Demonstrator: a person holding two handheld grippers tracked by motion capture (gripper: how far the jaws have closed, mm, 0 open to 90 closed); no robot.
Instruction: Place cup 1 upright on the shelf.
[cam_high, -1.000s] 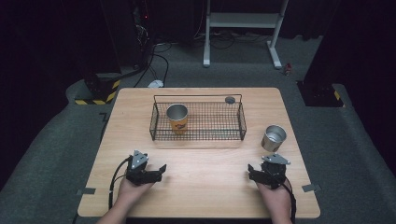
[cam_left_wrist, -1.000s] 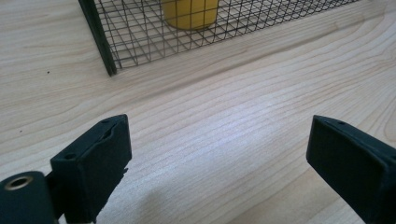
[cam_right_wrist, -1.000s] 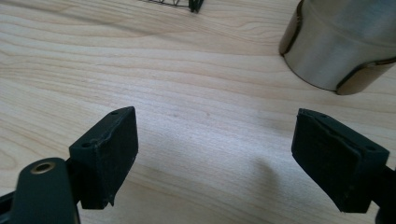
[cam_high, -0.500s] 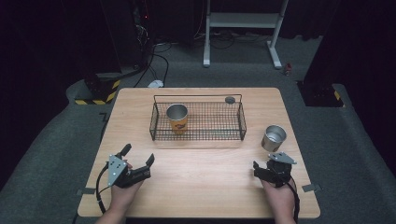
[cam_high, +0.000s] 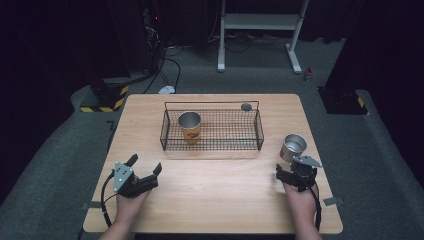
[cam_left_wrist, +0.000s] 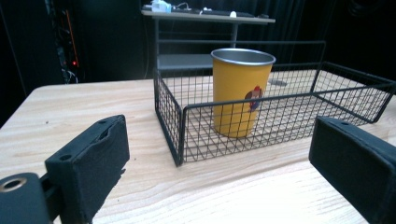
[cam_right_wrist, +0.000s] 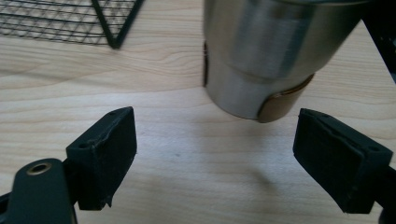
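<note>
A yellow metal cup (cam_high: 190, 127) (cam_left_wrist: 240, 93) stands upright at the left end of a black wire basket (cam_high: 210, 147) (cam_left_wrist: 280, 100). A steel cup (cam_high: 293, 146) (cam_right_wrist: 271, 56) stands on the table right of the basket. My left gripper (cam_high: 145, 163) (cam_left_wrist: 219, 158) hovers near the front left and points at the basket. Its jaws have just been opening and stand open, with nothing between them. My right gripper (cam_high: 292, 169) (cam_right_wrist: 222, 140) is open just short of the steel cup, with no contact between its pads and the cup.
A small dark round disc (cam_high: 245, 106) lies on the wooden table (cam_high: 215, 200) behind the basket. Beyond the table's far edge are a white stand (cam_high: 260, 30), cables and a yellow-and-black striped block (cam_high: 102, 102) on the floor.
My left gripper has shifted left, lifted a little and turned toward the basket. My right gripper has moved right and forward, closer to the steel cup.
</note>
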